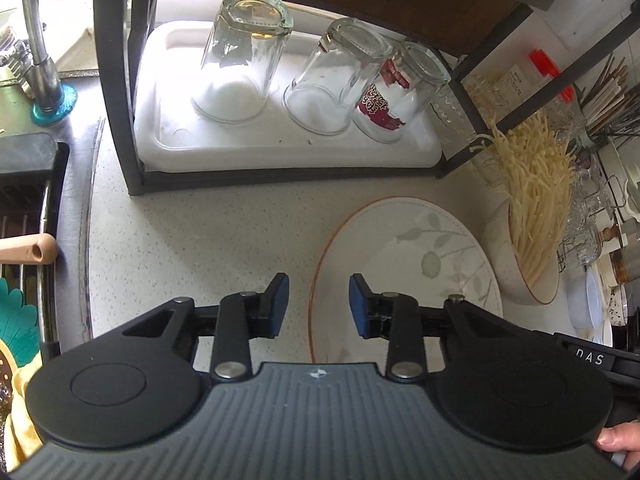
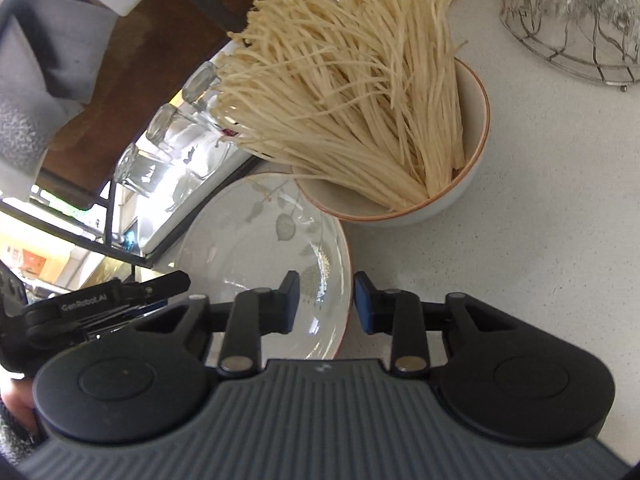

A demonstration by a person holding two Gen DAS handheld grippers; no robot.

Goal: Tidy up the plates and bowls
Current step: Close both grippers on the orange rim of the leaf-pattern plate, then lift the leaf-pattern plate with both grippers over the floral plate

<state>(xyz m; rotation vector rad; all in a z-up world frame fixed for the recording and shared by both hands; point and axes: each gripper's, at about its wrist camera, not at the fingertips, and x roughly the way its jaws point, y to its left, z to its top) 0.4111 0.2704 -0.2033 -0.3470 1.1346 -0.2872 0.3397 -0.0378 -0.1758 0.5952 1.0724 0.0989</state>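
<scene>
1. Where the plate lies flat on the counter, its orange rim touches or overlaps the bowl beside it — bowl packed with enoki.
2. Left gripper: jaws wide, empty, straddling the plate's left rim; contact unclear.
3. Right gripper: jaws wide, empty, astride the plate's right rim.
4. Behind the plate, a black rack holds a white tray with three upturned glasses.
5. Far left — a faucet.
</scene>
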